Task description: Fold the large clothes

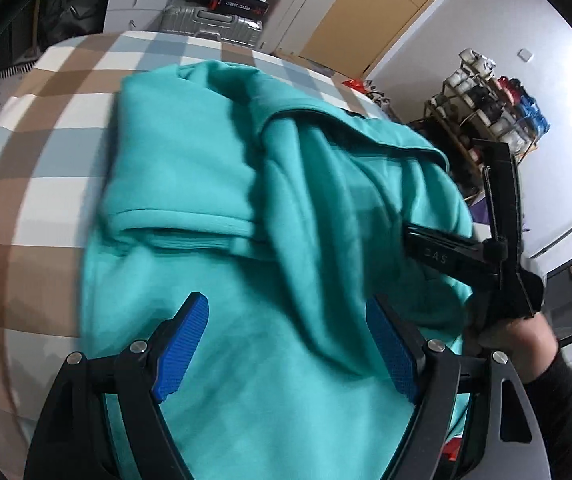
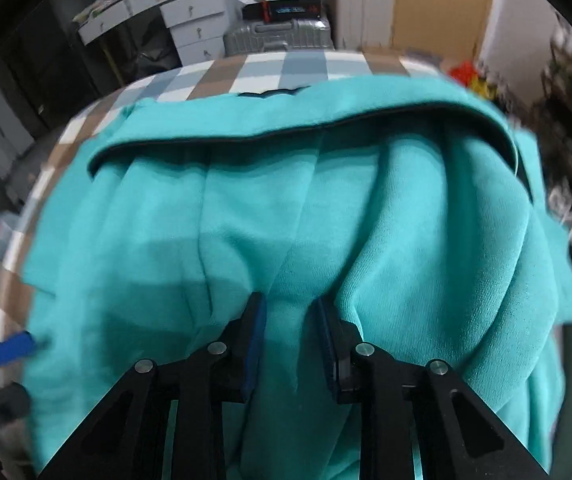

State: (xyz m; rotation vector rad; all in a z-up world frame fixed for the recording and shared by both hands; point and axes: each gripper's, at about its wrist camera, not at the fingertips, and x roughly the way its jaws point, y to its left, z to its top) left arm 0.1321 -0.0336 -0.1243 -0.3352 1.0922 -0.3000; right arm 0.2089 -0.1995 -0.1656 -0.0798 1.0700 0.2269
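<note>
- While the checked tablecloth [image 1: 38, 128] shows to the left of and beyond the left gripper [image 1: 288, 344], its blue pads [image 1: 184, 346] stand wide apart above the teal sweatshirt [image 1: 206, 152], pressing on nothing; the cloth passes under the gap without being pinched.
- Ahead of those jaws the garment lies in a bunched heap, a ribbed hem band crossing just beyond the left pad and a dark-edged fold lying further off.
- Right of the left jaws, the right gripper's black body [image 1: 482, 256] reaches into the cloth, held by a hand [image 1: 522, 336] in a dark sleeve [image 1: 558, 396].
- Seen from the right wrist, the right gripper [image 2: 290, 340] has its jaws drawn narrow, a ridge of teal sweatshirt [image 2: 406, 220] rising between the pads; whether they actually press on it I cannot tell.
- Beyond these jaws a dark-lined edge arcs across the garment, checked tablecloth [image 2: 286, 68] behind it.
- Further off, a silver suitcase [image 2: 278, 38] stands past the table's far edge.
</note>
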